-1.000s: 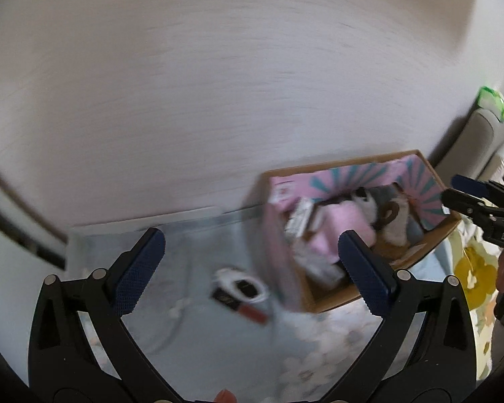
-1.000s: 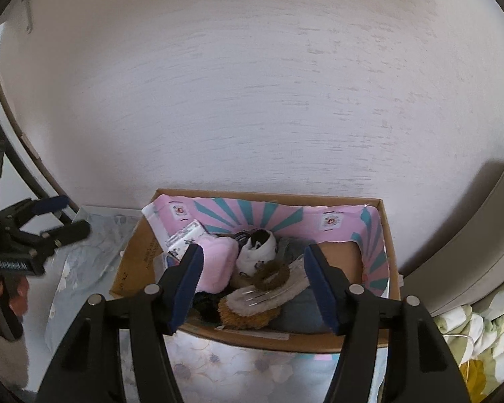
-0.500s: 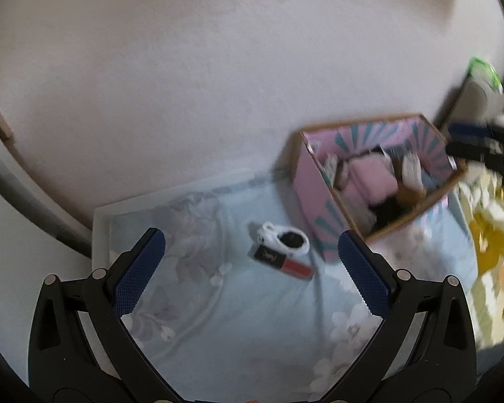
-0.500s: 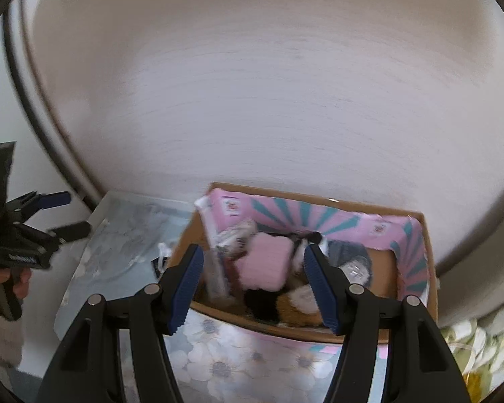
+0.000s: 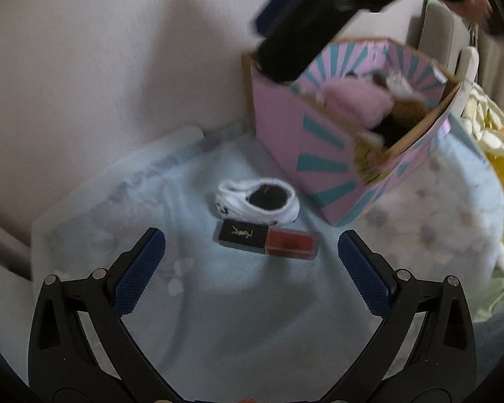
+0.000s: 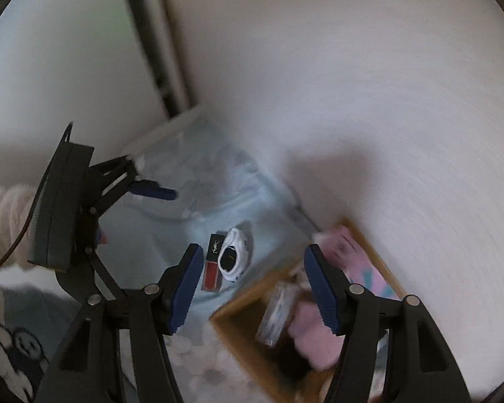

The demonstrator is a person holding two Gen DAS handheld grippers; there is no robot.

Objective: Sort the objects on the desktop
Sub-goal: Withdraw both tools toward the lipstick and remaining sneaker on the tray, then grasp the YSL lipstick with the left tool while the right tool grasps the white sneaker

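My left claw [image 5: 251, 255] hangs spread wide with nothing between its blue pads, tilted down at the pale blue floral cloth [image 5: 218, 319] in the lower half of its own frame. At that frame's centre lie a lipstick box [image 5: 268, 239], black at one end and red at the other, and just above it, seemingly touching, a small white sock [image 5: 258, 199] with a dark opening. My right claw [image 6: 248, 280] is likewise released and empty; in the left view it is only a dark blur at the upper right, hiding a corner of the pink-and-teal cardboard box [image 5: 305, 147]. Inside the box I can pick out something fluffy and pink [image 5: 356, 102]; the rest is smeared. A cream knitted sleeve [image 6: 1, 216] is cut off at the left edge of the right view.
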